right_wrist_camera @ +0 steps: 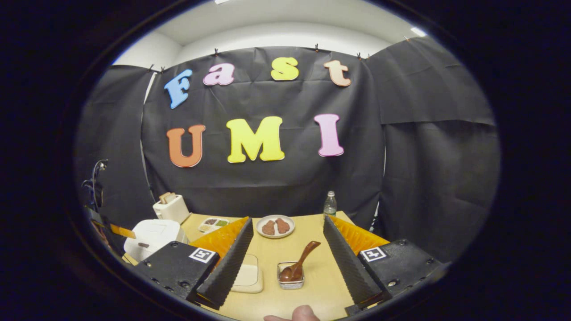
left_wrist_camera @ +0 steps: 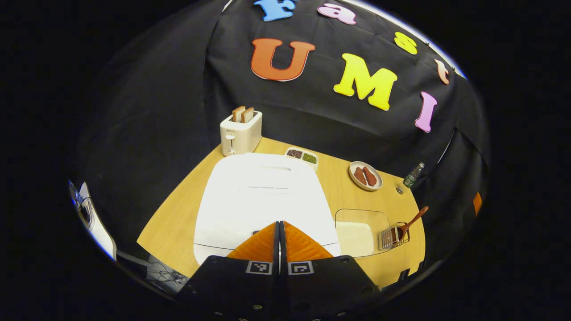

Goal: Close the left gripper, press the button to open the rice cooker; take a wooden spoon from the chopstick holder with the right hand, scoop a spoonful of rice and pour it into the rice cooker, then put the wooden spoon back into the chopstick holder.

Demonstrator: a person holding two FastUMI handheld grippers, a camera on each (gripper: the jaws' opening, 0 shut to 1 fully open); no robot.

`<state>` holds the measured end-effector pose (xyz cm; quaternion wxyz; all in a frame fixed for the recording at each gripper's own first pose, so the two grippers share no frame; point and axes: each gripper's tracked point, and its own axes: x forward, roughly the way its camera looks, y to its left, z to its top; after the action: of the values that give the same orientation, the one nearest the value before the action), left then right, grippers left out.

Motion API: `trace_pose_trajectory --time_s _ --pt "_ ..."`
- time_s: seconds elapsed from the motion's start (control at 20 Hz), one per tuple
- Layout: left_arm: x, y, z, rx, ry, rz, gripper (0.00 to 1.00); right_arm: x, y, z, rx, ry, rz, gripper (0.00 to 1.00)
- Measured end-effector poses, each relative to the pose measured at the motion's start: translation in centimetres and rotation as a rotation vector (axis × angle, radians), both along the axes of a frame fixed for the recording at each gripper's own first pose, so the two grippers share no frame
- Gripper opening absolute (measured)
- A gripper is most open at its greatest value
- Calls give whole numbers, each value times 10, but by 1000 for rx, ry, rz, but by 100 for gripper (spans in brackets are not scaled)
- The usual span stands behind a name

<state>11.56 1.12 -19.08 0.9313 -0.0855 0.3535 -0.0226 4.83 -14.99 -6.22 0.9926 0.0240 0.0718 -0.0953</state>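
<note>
My left gripper is shut with nothing in it, its orange fingers hanging just over the front of the white rice cooker, whose lid is down. Right of the cooker sits a clear container of rice, then the wire chopstick holder with the wooden spoon leaning out of it. My right gripper is open and held above the table's near edge. The wooden spoon stands in the chopstick holder between its fingers but farther off. The rice container and rice cooker lie to the left.
A white toaster with bread stands behind the cooker. A small tray of beans, a plate with brown pieces and a plastic bottle line the table's far side. A fingertip shows at the bottom edge of the right gripper view.
</note>
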Motion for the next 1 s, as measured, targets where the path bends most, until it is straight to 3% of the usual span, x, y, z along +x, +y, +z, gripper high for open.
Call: trace_pose_trajectory --time_s 0.3,0.7,0.85,1.0 --pt "11 4 -22 1 42 10 0 9 -8 -16 5 58 -1 100" --pt "-2 3 -38 -71 145 56 0 21 22 -17 -3 58 61 99" --pt "2 4 -32 -118 112 67 0 17 27 -17 2 58 73 100" --pt "12 4 -1 -146 -1 96 0 13 24 -10 -5 45 63 100"
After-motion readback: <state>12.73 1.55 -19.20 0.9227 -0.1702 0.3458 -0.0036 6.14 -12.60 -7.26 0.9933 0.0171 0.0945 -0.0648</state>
